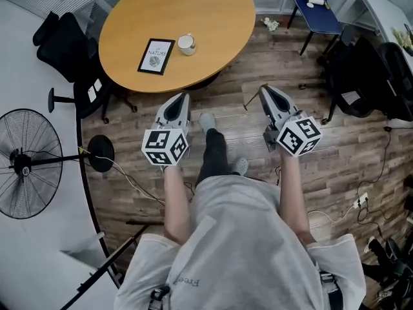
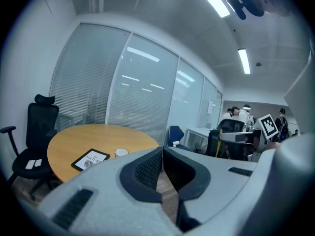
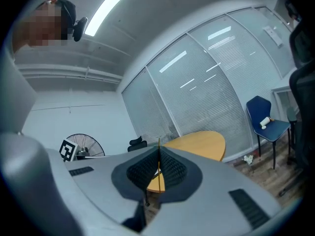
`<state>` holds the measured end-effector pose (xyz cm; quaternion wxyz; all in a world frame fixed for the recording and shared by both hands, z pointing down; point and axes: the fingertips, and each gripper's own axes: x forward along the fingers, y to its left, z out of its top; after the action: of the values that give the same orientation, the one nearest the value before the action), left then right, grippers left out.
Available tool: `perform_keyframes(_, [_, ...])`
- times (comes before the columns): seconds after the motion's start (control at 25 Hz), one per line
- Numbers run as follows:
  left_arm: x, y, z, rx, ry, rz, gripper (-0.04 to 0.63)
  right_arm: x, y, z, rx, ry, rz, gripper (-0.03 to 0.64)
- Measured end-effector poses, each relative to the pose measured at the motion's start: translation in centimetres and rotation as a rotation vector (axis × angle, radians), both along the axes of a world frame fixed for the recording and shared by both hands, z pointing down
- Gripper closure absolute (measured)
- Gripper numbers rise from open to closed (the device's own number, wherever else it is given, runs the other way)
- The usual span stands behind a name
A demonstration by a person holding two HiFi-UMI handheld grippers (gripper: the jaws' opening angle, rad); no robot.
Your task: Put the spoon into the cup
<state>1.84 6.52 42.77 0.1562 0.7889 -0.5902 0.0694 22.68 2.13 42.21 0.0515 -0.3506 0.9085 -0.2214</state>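
Task is judged not started. A fan (image 1: 26, 163) is seen at far left, off the table (image 1: 213, 18). The round table is ahead, well apart from both grippers. A card (image 1: 156, 56) lies on it, and the cup (image 1: 186, 43) stands upright just beside the card, on its right. No spoon can be made out in any view. Whether one is already in the cup cannot be told, as the cup is too small.

The left gripper (image 1: 182, 97) is held over the wood floor (image 1: 226, 105), short of the table. Its jaws are pressed together at the tips, with nothing between them. The right gripper (image 1: 264, 90) is also held over the floor, its jaws closed to a thin seam with nothing gripped. A blue chair (image 1: 317, 8) is seen at far right.

Judged left to do, which is everything: the table approached, the spoon found and gripped, then carried over the cup and let go inside.
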Motion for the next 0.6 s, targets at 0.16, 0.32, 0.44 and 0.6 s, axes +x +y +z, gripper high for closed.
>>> perform_keyframes(0.16, [-1.0,-2.0,0.9,-0.022,-0.001,-0.003,0.586,-1.4,-2.8,0.6,-0.016,0.011,-0.005,0.614])
perform_keyframes(0.32, [-3.1,-4.2,1.9,-0.041,0.006,-0.034,0.586,-4.9,-5.9,1.2,-0.020,0.031,-0.061,0.614])
perform_keyframes(0.44, [-5.3,-6.4,2.3,-0.046,0.004,-0.047,0.586,-8.0,-8.6,1.2,-0.014,0.032,-0.092,0.614])
perform_keyframes(0.6, [-8.4,-10.0,2.9,-0.058,0.023,-0.080,0.586,-12.3,-12.1,1.5,-0.022,0.041,-0.138,0.614])
